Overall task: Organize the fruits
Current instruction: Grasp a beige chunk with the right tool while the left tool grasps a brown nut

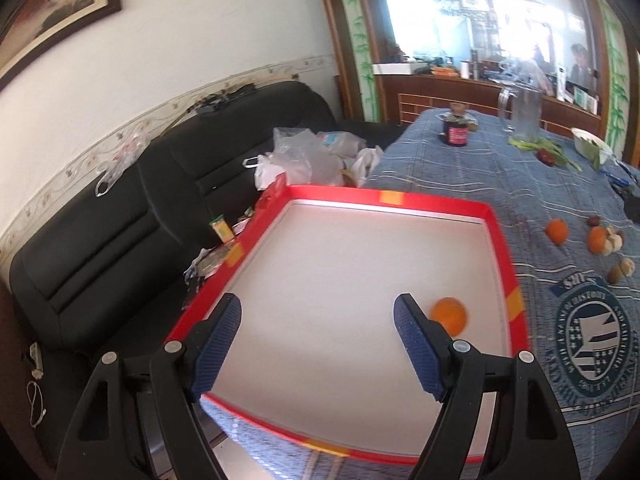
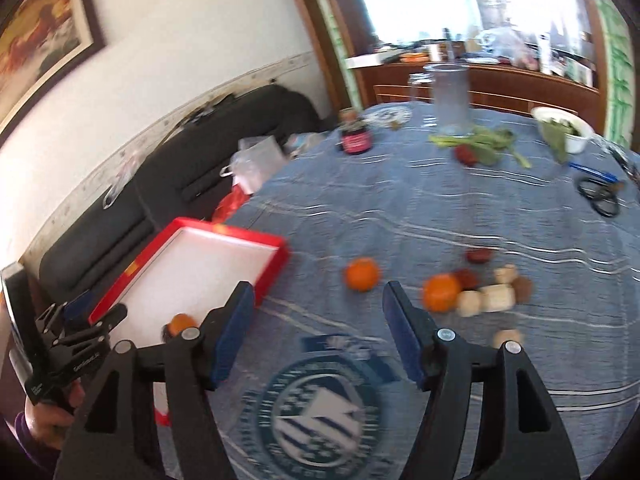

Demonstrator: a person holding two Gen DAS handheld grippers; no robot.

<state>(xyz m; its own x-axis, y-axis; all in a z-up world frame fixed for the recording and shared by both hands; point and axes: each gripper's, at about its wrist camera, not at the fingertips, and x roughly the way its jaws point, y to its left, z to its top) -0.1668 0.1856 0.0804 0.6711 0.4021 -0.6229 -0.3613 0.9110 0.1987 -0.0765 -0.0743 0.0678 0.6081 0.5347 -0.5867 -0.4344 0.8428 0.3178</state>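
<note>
Blue ribbed pads line the black plastic fingers of the left gripper (image 1: 318, 314), which hangs over the red-rimmed box lid (image 1: 498, 240) with its jaws spread wide and nothing between them. Just beyond its right finger one orange (image 1: 449, 316) sits on the lid's smooth white floor, near the right-hand wall; its blurred edge suggests it may be rolling, though the soft focus makes that hard to say for sure. So the step in hand looks like a drop-off just finished, with one fruit in the tray and the rest to fetch. The right gripper (image 2: 318, 300) is likewise parted and empty, poised above the blue woven tablecloth (image 2: 400, 208) and aimed toward the loose fruit. Nearest ahead of it lies a round, dimpled orange on the cloth (image 2: 362, 274), standing alone; a second loose orange (image 2: 441, 292) rests further right, touching a cluster of pale chunky pieces (image 2: 496, 298) and dark red-brown fruits (image 2: 479, 255). The next move, I judge, calls for lowering the right jaws around the lone orange, since it has clear space on every side, and closing gently: its skin is smooth and the shape will roll away from an off-centre pinch. The shallow cardboard walls of the lid should stop a rolling fruit.
</note>
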